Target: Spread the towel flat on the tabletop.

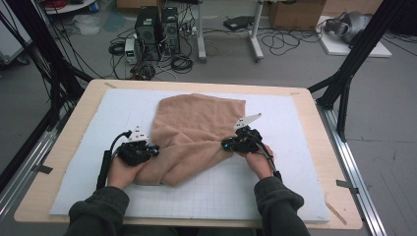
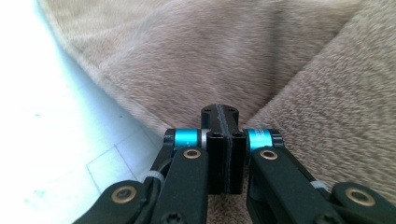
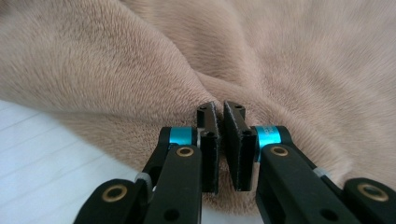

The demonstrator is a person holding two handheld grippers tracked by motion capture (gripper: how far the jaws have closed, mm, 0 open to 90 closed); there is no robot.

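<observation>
Tan cloth [image 1: 194, 130], plain. White mat [image 1: 275, 187], faint grey grid. Black grippers, blue bands. Sleeves dark green at 6 o'clock.

Readable text: I find none on the tabletop [image 1: 305, 118].
Blue sleeve [image 2: 258, 138] print: too blurred for me to read.

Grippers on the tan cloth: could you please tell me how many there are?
2. The left gripper grips the tan cloth at its near-left edge; the right gripper pinches its right edge.
</observation>
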